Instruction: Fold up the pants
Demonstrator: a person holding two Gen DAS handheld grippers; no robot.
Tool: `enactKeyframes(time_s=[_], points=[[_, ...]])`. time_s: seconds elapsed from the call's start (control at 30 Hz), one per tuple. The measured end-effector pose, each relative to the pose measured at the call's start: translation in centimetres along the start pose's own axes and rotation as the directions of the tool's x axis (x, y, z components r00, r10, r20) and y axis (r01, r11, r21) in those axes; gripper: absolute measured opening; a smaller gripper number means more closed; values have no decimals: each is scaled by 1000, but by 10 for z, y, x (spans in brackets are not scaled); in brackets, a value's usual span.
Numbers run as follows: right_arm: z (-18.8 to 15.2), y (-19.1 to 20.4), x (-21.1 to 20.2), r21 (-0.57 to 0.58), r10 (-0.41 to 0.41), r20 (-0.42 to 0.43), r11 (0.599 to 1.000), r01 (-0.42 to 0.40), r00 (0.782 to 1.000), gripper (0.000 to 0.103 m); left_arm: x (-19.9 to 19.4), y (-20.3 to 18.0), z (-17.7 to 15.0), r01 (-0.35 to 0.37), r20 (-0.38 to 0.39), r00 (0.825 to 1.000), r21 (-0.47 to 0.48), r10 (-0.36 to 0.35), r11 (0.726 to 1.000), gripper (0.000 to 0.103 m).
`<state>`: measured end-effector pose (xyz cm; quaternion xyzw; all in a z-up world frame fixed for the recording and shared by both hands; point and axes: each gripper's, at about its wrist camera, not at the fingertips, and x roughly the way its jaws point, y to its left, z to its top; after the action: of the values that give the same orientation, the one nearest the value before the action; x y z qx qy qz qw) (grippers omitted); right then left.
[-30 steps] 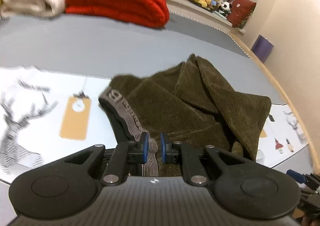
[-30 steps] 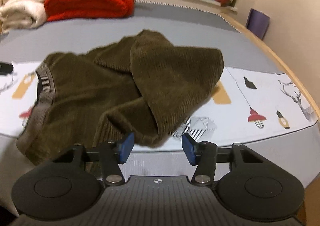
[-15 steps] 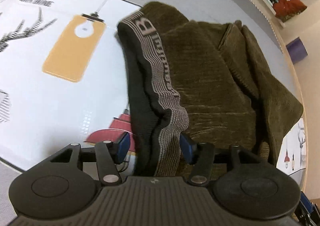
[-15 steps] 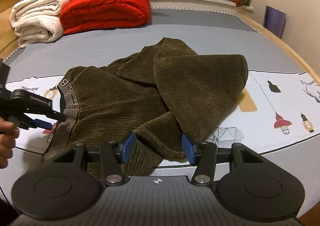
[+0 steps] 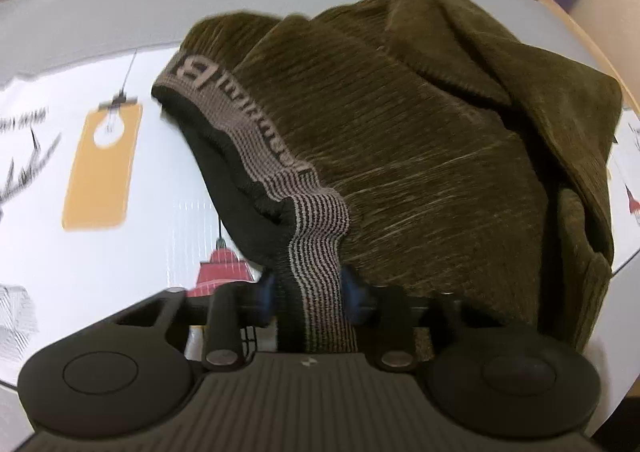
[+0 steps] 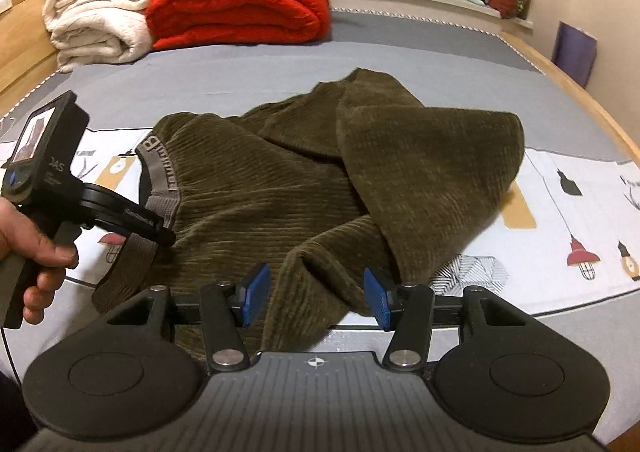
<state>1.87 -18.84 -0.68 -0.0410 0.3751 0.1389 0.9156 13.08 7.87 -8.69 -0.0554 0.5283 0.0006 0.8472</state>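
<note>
While left gripper has just been closing onto the waistband at the bed's near edge, right gripper stands spread over the pants; thin elastic may slip free.

Left hand-held gripper closing on the olive pants' striped waistband

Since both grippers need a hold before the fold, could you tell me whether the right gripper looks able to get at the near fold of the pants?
Probably yes: the right gripper is open, a fold of the pants already lies between its pads, and nothing blocks it.
</note>
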Motion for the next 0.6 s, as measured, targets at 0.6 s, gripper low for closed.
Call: enactKeyframes(time_s=[0.6], points=[[-14,26,0,-45,-53,23,998,54,998,55,-53,90,-25,-272,98,956,-42,275,961,0]])
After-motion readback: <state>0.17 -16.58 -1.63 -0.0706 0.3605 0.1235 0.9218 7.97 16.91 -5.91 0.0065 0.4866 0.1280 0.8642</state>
